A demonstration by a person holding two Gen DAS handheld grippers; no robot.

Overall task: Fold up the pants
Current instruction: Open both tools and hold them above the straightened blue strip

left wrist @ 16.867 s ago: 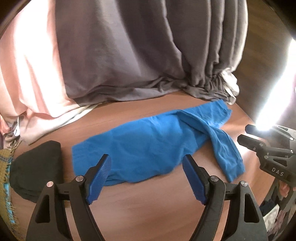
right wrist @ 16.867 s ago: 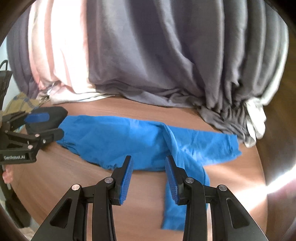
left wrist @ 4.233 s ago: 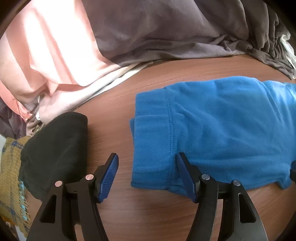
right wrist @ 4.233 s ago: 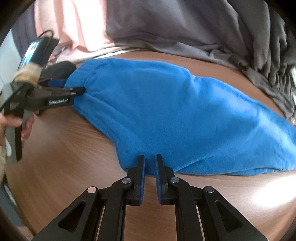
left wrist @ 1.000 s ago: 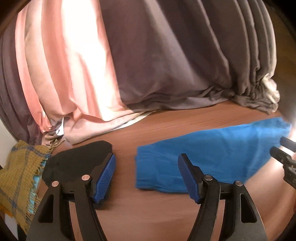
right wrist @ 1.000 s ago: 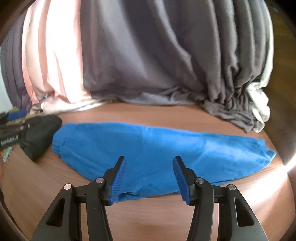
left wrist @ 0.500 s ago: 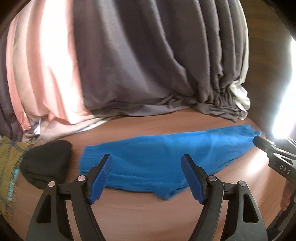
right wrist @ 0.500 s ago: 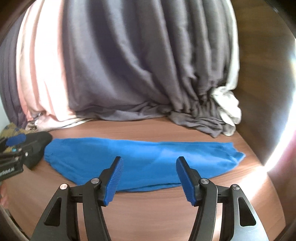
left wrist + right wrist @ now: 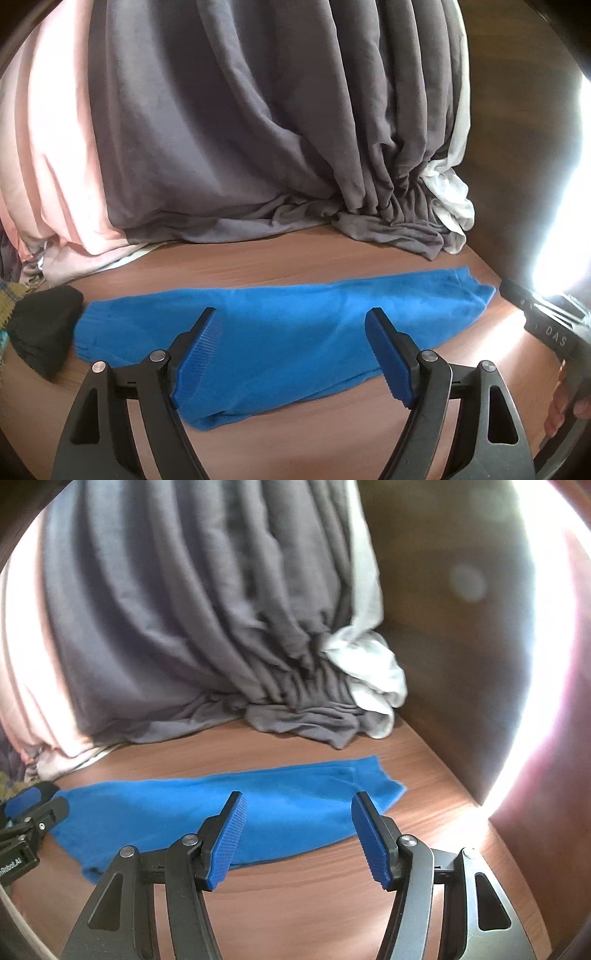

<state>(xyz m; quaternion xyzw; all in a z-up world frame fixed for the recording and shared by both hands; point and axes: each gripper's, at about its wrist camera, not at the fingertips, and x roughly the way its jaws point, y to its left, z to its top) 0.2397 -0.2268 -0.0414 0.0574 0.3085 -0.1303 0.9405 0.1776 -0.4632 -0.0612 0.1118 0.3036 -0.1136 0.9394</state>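
Blue fleece pants (image 9: 280, 328) lie flat on the wooden table (image 9: 332, 435), already folded lengthwise, one leg on top of the other, making a single long strip running left to right. Waistband end is at the left, next to a black cloth bundle (image 9: 42, 332); cuff end is at the far right, near the table's edge. Judgement: first fold done; crosswise fold(s) bringing cuffs toward the waist still left, so roughly halfway.

Left gripper (image 9: 291, 354) hovers above the near edge of the strip, jaws opening, wide apart, nothing between the pads, no contact with the fabric. Right gripper (image 9: 295, 834) hovers over the cuff half, jaws parted fairly wide, empty, not touching cloth. A person's hand (image 9: 565, 402) shows at the right border of the left wrist view, holding the other tool.

Materials: pants look like soft, matte, slightly fuzzy fleece with a stitched hem at the cuff (image 9: 373, 779); near edge is a bit wavy, bulging toward the camera at the seat. Table is smooth brown wood-grain laminate, with sun glare on the right. Behind hangs a grey curtain (image 9: 240, 129), heavy pleats pooling on the far tabletop, with a pink curtain (image 9: 51, 166) to the left and white lining (image 9: 369, 657) to the right. Gripper pads are ribbed blue rubber on black frames.
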